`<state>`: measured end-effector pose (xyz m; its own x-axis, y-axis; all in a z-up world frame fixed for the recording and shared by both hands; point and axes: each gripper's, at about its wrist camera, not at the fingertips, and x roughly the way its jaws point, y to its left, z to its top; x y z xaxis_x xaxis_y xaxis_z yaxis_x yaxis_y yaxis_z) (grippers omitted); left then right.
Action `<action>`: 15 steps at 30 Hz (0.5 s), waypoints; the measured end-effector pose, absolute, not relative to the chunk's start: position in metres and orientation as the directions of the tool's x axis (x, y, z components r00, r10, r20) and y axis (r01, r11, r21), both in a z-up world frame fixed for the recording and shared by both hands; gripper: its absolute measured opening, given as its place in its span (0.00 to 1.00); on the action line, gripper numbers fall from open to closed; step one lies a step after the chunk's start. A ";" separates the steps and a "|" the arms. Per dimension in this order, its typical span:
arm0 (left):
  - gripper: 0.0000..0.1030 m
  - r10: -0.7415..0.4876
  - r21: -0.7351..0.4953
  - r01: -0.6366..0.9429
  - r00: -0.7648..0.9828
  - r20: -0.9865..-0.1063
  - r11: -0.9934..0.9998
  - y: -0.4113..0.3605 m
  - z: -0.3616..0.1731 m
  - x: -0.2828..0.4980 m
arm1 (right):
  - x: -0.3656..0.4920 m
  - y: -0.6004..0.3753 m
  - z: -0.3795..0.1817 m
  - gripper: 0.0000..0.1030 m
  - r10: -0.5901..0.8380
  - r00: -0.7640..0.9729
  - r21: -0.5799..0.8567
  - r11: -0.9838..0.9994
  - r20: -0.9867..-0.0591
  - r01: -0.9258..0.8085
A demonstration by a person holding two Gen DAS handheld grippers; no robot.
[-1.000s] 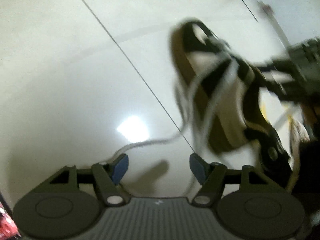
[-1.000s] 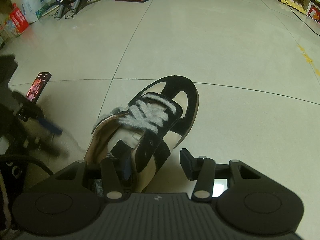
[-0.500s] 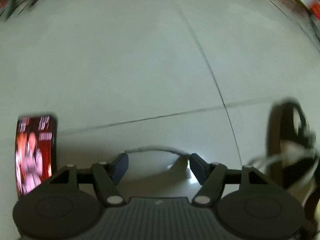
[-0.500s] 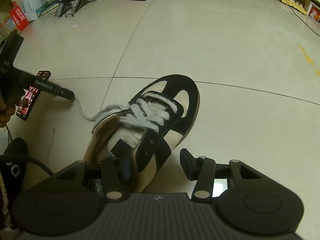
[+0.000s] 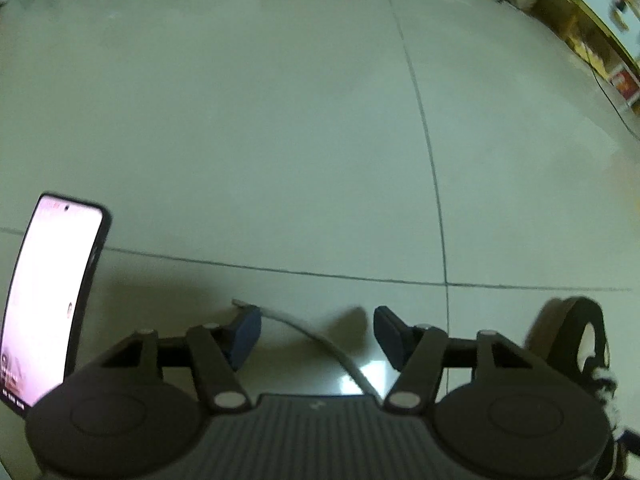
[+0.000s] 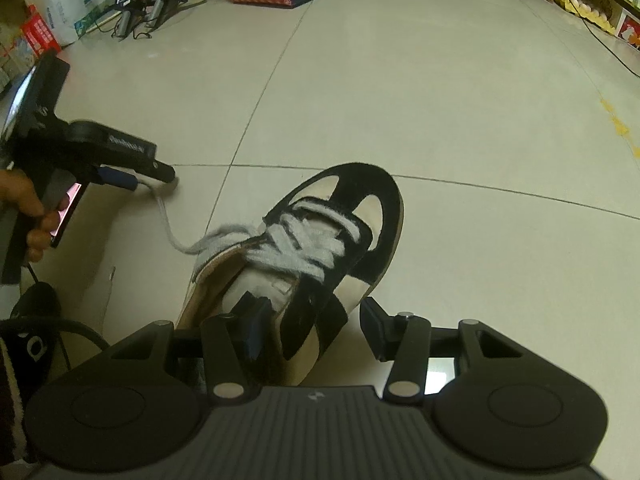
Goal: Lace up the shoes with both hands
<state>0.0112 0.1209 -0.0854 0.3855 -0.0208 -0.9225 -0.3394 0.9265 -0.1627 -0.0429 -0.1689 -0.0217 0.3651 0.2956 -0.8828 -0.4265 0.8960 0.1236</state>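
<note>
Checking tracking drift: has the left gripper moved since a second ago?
Yes. In the right wrist view the left gripper has swung out leftward from the shoe, towards the tile seam, drawing the lace out; its jaws are closing.

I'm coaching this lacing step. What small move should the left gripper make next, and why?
Probably finish closing on the lace end. The left gripper is closing, yet its pads do not pinch the lace running slack between them from the shoe. The right gripper straddles the shoe's side, apparently steadying it.
</note>
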 end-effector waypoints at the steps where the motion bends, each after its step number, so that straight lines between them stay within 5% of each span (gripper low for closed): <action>1: 0.61 -0.017 -0.155 -0.323 0.391 -0.920 0.934 0.118 -0.085 0.012 | -0.043 -0.169 -0.021 0.50 0.296 0.368 0.124 0.896 -0.881 -0.426; 7: 0.44 -0.029 -0.135 -0.215 0.435 -0.900 0.967 0.107 -0.083 0.015 | -0.038 -0.175 -0.016 0.50 0.305 0.381 0.140 0.904 -0.873 -0.403; 11: 0.07 -0.065 -0.136 -0.126 0.456 -0.888 0.983 0.108 -0.082 0.016 | -0.034 -0.180 -0.012 0.50 0.318 0.390 0.166 0.912 -0.864 -0.376; 15: 0.02 -0.145 -0.199 -0.072 0.460 -0.876 0.977 0.118 -0.080 0.017 | -0.029 -0.185 -0.009 0.50 0.335 0.397 0.197 0.916 -0.854 -0.350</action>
<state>0.0170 0.1182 -0.0803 0.4596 -0.1446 -0.8763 -0.0720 0.9773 -0.1990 -0.0288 -0.1847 -0.0090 0.3972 0.3351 -0.8544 -0.3496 0.9160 0.1967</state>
